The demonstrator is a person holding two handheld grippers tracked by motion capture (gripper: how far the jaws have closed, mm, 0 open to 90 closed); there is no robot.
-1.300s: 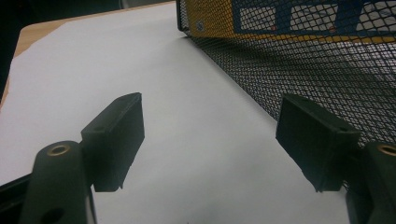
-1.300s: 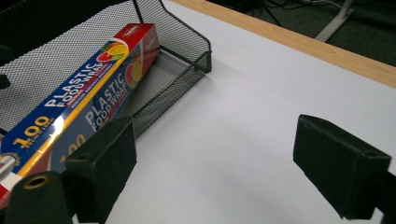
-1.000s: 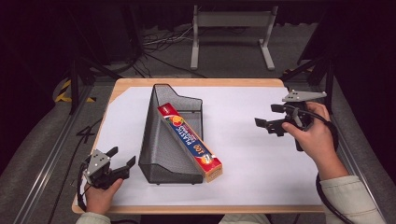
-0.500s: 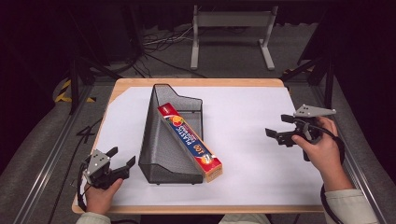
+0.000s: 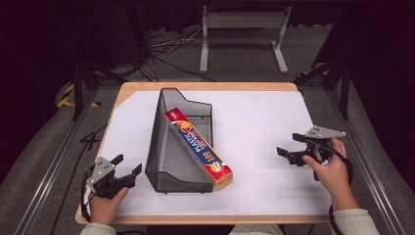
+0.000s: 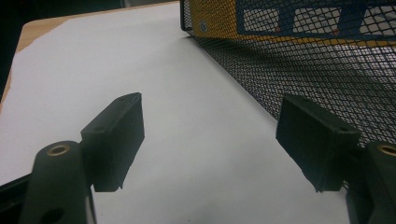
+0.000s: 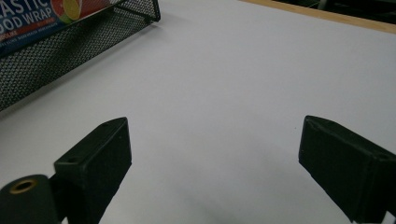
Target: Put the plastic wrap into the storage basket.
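- Black jaws of the right gripper [image 5: 289, 146] stand wide apart with nothing between them; they have just been opening further, and the right gripper view shows bare white sheet below the pads, so no hold is on anything.
- Held low over the right side of the table, that gripper points left toward the long box, well apart from it, which reads as a hand resting clear of the work, not closing in.
- Opposite, the left gripper [image 5: 128, 165] sits near the front left corner, jaws likewise spread and empty, aimed at the mesh wall just beside it.
- Between the two, the food wrap box [image 5: 199, 148] lies lengthwise in the wire mesh tray [image 5: 169, 161], leaning along its right edge, one end poking out past the tray's open front, apparently because the box is longer than the tray.
- Under it all, a white sheet [image 5: 254, 122] covers the wooden table [image 5: 205, 86], giving a plain, even surface for the work.
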